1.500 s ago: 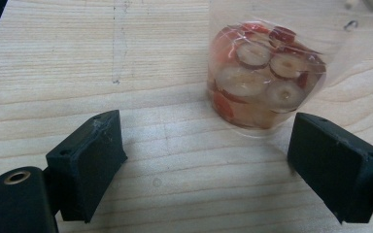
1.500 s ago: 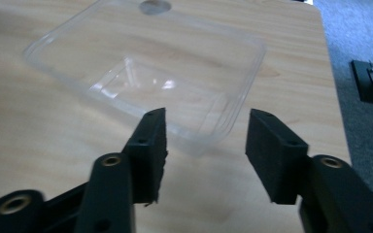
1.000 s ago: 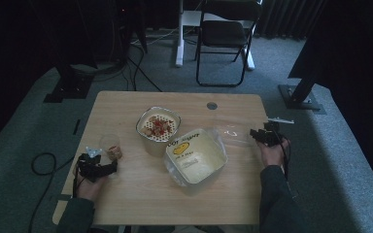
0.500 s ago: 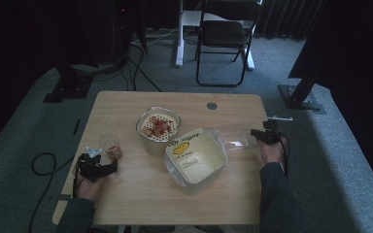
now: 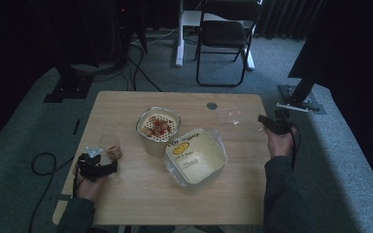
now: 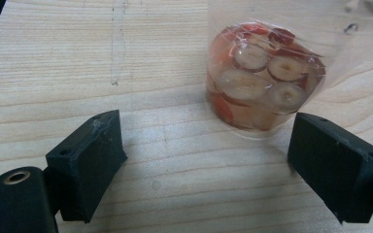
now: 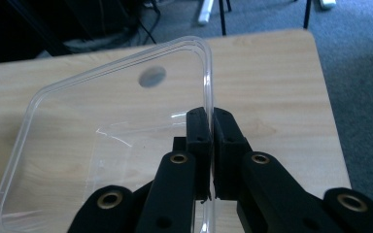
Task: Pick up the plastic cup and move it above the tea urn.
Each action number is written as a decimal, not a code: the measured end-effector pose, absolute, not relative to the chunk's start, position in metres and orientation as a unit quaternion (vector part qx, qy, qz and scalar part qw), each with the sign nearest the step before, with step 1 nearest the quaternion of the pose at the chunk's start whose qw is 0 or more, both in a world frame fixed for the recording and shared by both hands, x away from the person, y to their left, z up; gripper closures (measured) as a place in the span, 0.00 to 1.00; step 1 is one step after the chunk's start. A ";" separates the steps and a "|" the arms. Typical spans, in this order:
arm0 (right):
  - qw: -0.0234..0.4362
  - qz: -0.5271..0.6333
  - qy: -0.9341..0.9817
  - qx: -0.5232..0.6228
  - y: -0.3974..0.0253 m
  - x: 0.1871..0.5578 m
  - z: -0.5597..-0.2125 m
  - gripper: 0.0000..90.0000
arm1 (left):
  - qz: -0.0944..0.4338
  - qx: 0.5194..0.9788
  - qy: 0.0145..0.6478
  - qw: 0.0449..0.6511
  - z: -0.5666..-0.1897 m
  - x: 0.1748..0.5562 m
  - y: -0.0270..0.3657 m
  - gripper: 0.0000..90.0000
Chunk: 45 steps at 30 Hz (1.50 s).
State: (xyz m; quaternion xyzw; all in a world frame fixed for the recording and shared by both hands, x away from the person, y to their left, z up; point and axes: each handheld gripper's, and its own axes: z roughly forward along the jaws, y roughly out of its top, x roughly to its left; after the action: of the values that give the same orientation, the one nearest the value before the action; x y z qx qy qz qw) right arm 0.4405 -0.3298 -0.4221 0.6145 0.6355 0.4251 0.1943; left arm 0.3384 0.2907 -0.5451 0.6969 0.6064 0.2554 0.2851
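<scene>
My right gripper (image 5: 268, 122) is at the table's right edge, shut on the rim of a clear plastic lid (image 5: 233, 118). In the right gripper view its jaws (image 7: 209, 124) pinch the lid's (image 7: 102, 145) raised edge, and the lid is held above the wood. My left gripper (image 5: 98, 167) lies near the front left corner, open. Just beyond it stands a small clear cup (image 5: 111, 148) of sliced red and pale fruit. In the left gripper view that cup (image 6: 262, 77) sits ahead and to the right of the open left gripper (image 6: 209, 136), untouched.
A tub with a perforated insert of red and tan food (image 5: 158, 127) stands mid-table. Beside it is a clear container with a yellow label (image 5: 195, 156). A round grommet (image 5: 212, 105) marks the table's far side. A chair (image 5: 223, 34) stands behind the table.
My right gripper has carried the clear lid a little up and toward the table's far side. The left gripper and the cup have stayed put.
</scene>
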 end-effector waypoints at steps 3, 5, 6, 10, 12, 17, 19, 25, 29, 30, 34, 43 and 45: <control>0.198 0.437 0.635 0.605 -0.330 0.436 -0.406 0.97 | 0.255 0.697 0.606 0.285 -0.545 0.338 0.291 0.15; 0.205 0.442 0.639 0.596 -0.329 0.432 -0.394 0.97 | 0.255 0.697 0.606 0.285 -0.545 0.338 0.291 0.15; 0.206 0.447 0.640 0.590 -0.328 0.430 -0.387 0.97 | 0.255 0.697 0.606 0.285 -0.545 0.338 0.291 0.15; 0.203 0.471 0.645 0.566 -0.323 0.421 -0.357 0.97 | 0.256 0.697 0.606 0.285 -0.545 0.338 0.291 0.15; 0.204 0.478 0.654 0.550 -0.315 0.414 -0.343 0.97 | 0.256 0.697 0.607 0.285 -0.545 0.338 0.291 0.15; 0.199 0.493 0.674 0.513 -0.292 0.399 -0.321 0.97 | 0.255 0.697 0.606 0.285 -0.545 0.338 0.291 0.15; 0.191 0.501 0.683 0.496 -0.283 0.391 -0.314 0.97 | 0.255 0.697 0.606 0.285 -0.545 0.338 0.291 0.15; 0.173 0.511 0.707 0.457 -0.260 0.370 -0.305 0.97 | 0.255 0.697 0.606 0.285 -0.545 0.338 0.291 0.15; 0.175 0.488 0.730 0.445 -0.247 0.363 -0.312 0.97 | 0.255 0.697 0.606 0.285 -0.545 0.338 0.291 0.15; 0.173 0.484 0.734 0.445 -0.245 0.364 -0.314 0.97 | 0.255 0.697 0.606 0.285 -0.545 0.338 0.291 0.15; 0.158 0.463 0.751 0.443 -0.239 0.366 -0.324 0.96 | 0.255 0.697 0.607 0.285 -0.545 0.338 0.291 0.15; 0.141 0.498 0.748 0.415 -0.239 0.361 -0.323 0.77 | 0.256 0.697 0.606 0.285 -0.545 0.338 0.291 0.15; 0.142 0.501 0.746 0.416 -0.241 0.361 -0.323 0.76 | 0.255 0.697 0.606 0.285 -0.545 0.338 0.291 0.15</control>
State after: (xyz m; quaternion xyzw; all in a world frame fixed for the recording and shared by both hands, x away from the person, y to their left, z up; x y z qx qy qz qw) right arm 0.3613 -0.2413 -0.3230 0.4155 0.7456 0.5012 0.1421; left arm 0.3384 0.2908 -0.5450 0.6971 0.6064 0.2555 0.2847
